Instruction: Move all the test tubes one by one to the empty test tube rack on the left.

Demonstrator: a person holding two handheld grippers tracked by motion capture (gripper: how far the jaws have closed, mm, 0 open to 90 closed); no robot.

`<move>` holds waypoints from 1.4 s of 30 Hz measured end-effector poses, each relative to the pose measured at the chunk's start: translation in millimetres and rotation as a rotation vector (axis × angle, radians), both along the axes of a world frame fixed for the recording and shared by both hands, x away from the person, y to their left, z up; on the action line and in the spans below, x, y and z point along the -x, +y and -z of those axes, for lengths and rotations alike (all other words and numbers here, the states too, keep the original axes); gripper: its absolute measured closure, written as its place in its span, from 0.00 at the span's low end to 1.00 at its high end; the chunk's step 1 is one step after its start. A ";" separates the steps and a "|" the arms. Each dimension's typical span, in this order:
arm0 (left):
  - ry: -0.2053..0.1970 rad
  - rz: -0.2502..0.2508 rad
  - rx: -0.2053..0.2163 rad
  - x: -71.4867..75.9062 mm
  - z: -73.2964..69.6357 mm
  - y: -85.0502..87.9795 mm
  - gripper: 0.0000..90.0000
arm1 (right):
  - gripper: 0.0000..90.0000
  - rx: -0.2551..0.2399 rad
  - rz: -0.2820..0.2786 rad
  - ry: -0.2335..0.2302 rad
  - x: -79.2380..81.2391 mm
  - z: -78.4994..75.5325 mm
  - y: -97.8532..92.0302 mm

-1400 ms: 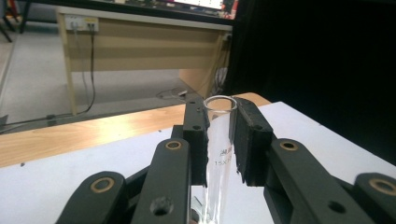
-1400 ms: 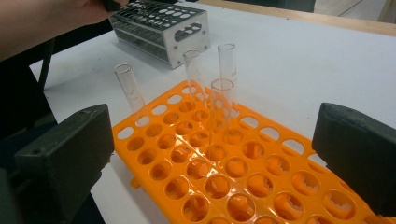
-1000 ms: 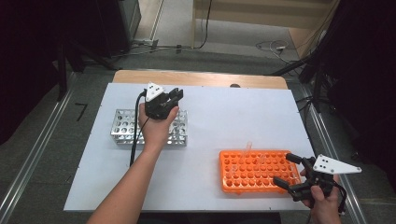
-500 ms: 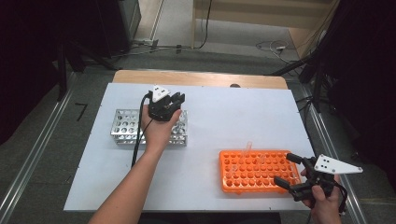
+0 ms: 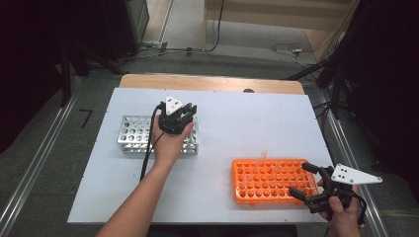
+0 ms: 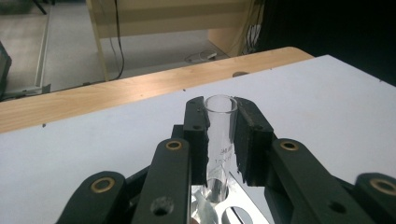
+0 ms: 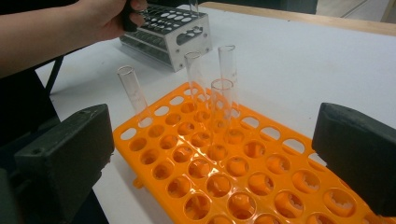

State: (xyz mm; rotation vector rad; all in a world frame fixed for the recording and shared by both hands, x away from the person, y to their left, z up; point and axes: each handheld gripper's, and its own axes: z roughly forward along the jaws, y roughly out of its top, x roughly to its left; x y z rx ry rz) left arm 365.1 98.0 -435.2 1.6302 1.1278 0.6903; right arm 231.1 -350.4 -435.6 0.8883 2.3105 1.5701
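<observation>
the left gripper (image 5: 179,117) hangs over the right end of the metal rack (image 5: 133,134), its jaws pinching a clear glass tube (image 6: 219,140) that stands upright with its lower end at or just inside one of the rack's holes. this looks like the step of moving tubes between the racks, either seating this one or lifting it out; i cannot tell which. the next move calls for keeping the tube straight up and down so it does not bind in the hole. the right gripper (image 5: 316,183) waits at the near right corner of the orange rack (image 5: 274,195), jaws spread with nothing between them. four more tubes (image 7: 223,105) stand in the orange rack's far left part. the table (image 5: 247,118) is bare between the racks, leaving open room to cross; the orange rack sits close to the near edge.
</observation>
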 end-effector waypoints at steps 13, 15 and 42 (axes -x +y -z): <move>0.054 0.014 -0.020 -1.0 3.3 -0.8 0.83 | 0.00 0.005 -0.005 0.000 0.1 0.7 1.9; 0.068 0.022 -0.016 -1.2 4.0 -1.4 0.82 | 0.00 0.006 -0.005 0.000 0.0 0.9 2.1; 0.016 0.177 0.085 46.2 -12.6 12.5 0.12 | 0.02 0.027 0.006 0.032 -4.7 6.7 19.0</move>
